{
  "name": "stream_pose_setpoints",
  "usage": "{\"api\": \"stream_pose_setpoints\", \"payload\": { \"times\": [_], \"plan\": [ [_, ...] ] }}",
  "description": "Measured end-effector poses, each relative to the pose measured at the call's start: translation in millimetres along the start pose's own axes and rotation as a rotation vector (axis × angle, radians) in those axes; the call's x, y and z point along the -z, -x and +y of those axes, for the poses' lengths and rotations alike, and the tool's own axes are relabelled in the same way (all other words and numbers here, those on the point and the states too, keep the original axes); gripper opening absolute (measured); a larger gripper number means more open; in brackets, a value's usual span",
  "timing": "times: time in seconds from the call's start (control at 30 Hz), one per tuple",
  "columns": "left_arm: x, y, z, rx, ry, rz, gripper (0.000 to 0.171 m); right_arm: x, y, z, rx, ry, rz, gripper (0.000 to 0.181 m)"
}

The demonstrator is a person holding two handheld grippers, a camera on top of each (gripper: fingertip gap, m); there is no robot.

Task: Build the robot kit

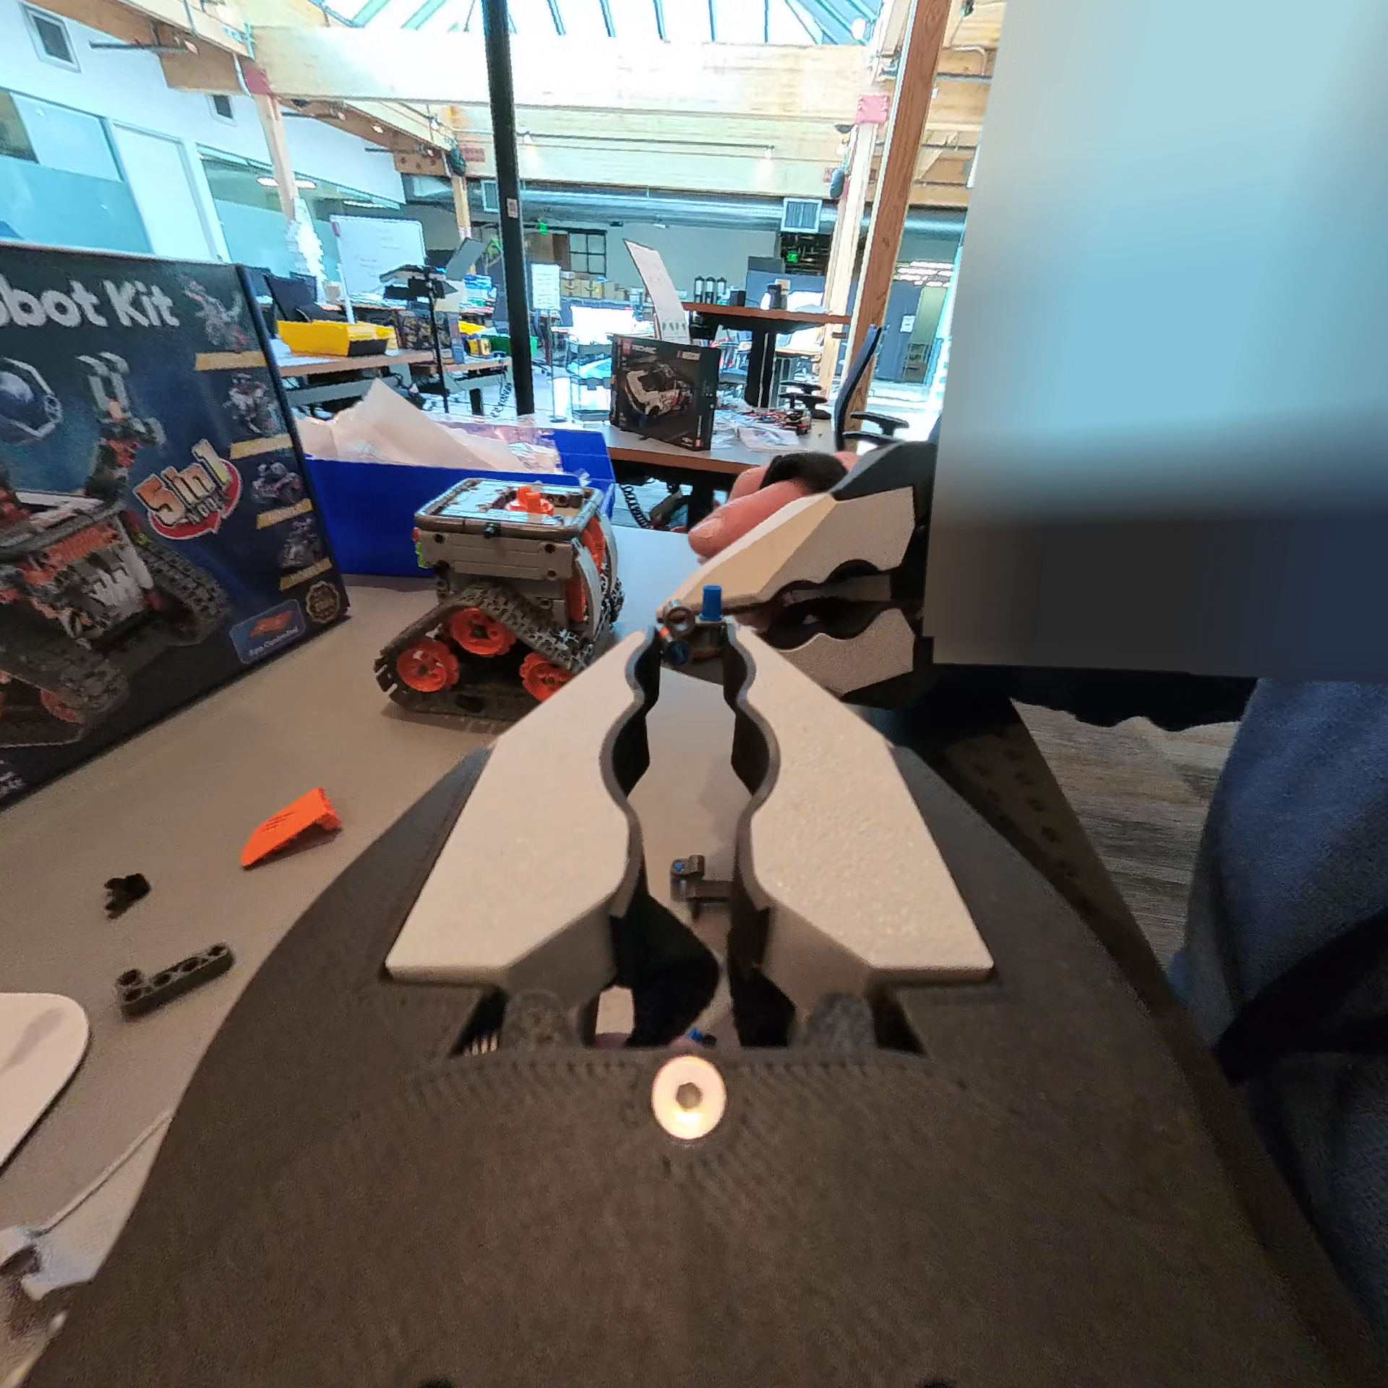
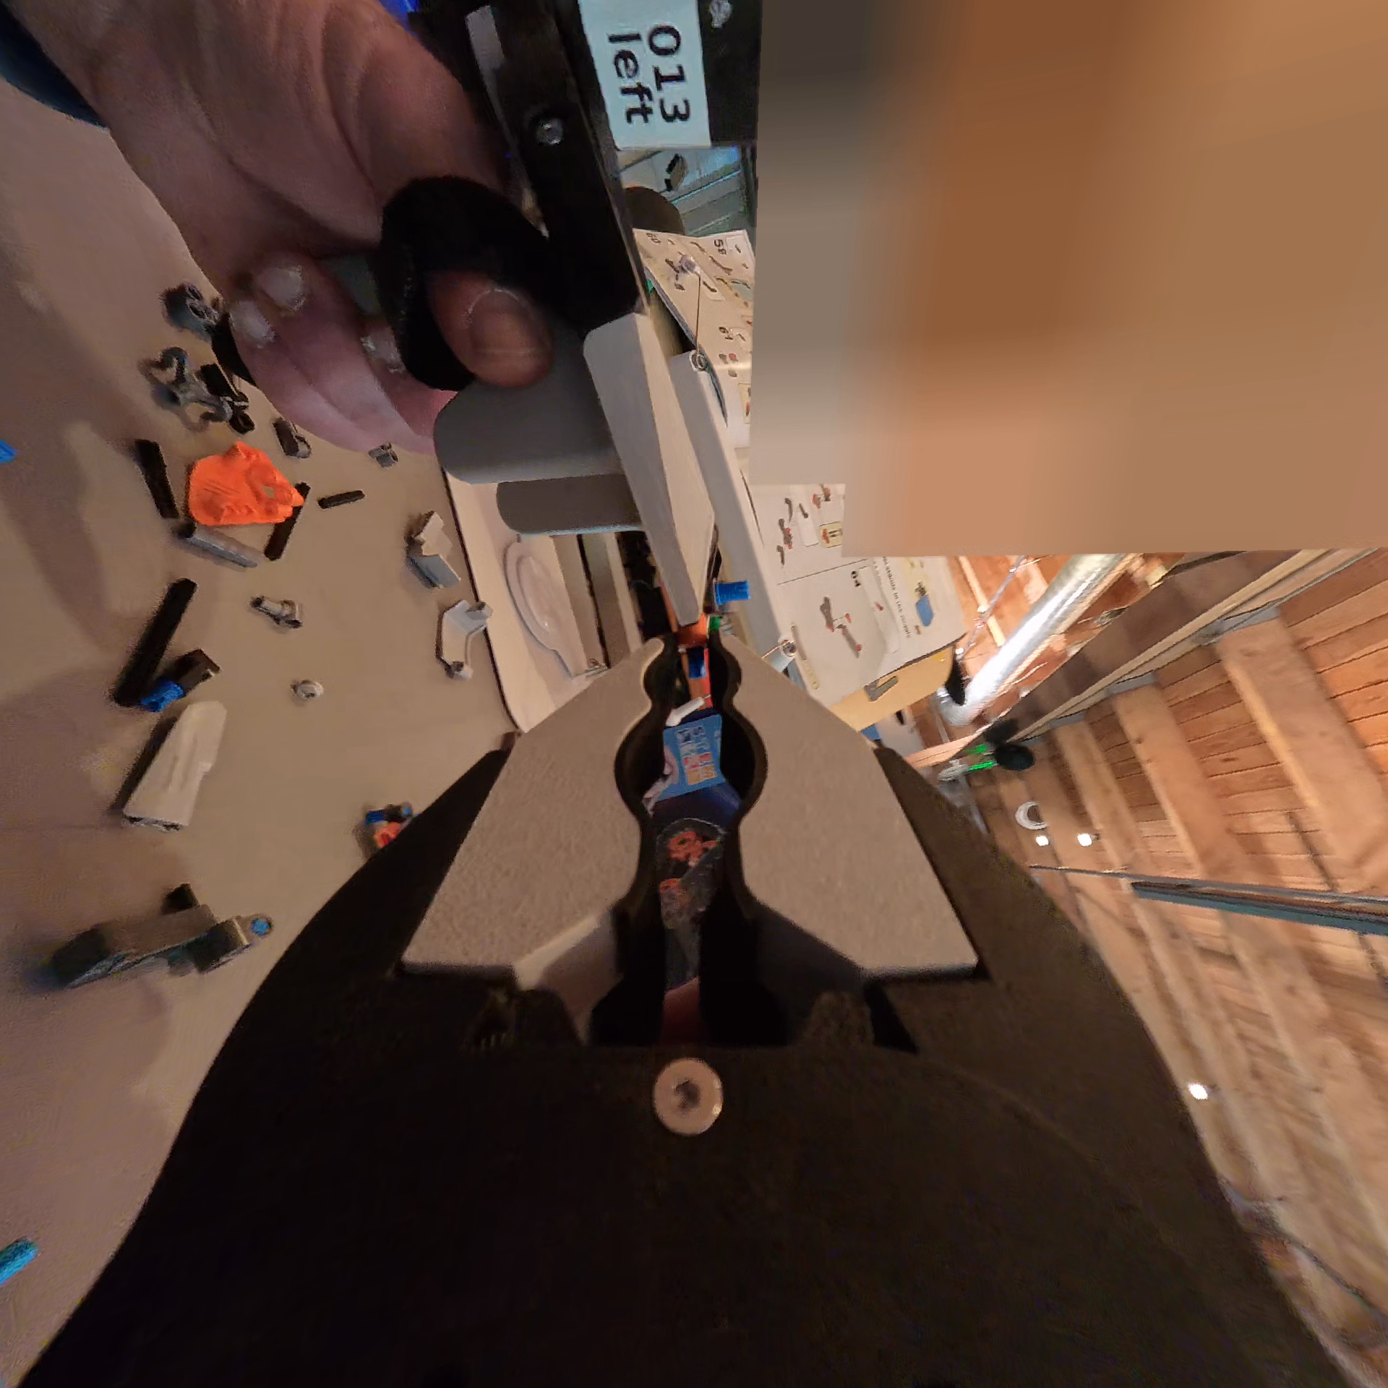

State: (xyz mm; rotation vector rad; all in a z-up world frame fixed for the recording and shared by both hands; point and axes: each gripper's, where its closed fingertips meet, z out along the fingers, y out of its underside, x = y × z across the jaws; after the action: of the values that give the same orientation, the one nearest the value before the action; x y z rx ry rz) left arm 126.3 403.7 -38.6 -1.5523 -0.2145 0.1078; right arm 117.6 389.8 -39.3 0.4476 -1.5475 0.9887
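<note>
Left wrist view: left gripper (image 1: 692, 646) has its jaws clamped on a small grey piece with blue pins (image 1: 695, 627), right gripper (image 1: 698, 601) touching it, tracked model (image 1: 511, 601) on the table (image 1: 225, 751) behind.

Right wrist view: right gripper (image 2: 687, 646) jaws nearly together, probably pinching that same piece; loose parts (image 2: 240, 492) scattered below.

On the table (image 1: 225, 751), the kit box (image 1: 135, 481) stands far left. The tracked model (image 1: 511, 601) sits right of it, a bin (image 1: 375, 511) behind. A wedge piece (image 1: 289, 828) and holed beam (image 1: 174, 978) lie nearer, left.

gripper fingers (image 1: 841, 811) — matt, grainy plastic; table (image 1: 225, 751) — smooth, matt
</note>
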Motion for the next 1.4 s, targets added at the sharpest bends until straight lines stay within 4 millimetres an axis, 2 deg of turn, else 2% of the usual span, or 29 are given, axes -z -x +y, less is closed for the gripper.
{"api": "stream_pose_setpoints", "payload": {
  "times": [0.17,0.47,0.6,0.77,0.9,1.07,1.4],
  "plan": [
    [0,-2,3,0.041,0.012,0.031,0.014,2,3,-2,0.075,0.008,-0.003,0.005],
    [-1,-8,10,-0.182,0.094,-0.002,0.013,8,13,-4,-0.277,-0.021,-0.243,0.005],
    [-2,-10,15,-0.263,0.138,-0.001,0.012,11,18,-4,-0.325,-0.012,-0.311,0.005],
    [-1,-5,17,-0.283,0.169,-0.041,0.019,11,22,1,-0.245,0.019,-0.303,0.005],
    [-1,-6,18,-0.312,0.178,-0.056,0.015,11,22,1,-0.237,0.029,-0.301,0.005],
    [0,-9,21,-0.431,0.208,-0.049,0.015,14,26,-1,-0.350,-0.001,-0.383,0.005],
    [6,-30,40,-0.821,0.325,0.033,0.015,28,46,-13,-0.623,-0.096,-0.675,0.005]
  ]
}}
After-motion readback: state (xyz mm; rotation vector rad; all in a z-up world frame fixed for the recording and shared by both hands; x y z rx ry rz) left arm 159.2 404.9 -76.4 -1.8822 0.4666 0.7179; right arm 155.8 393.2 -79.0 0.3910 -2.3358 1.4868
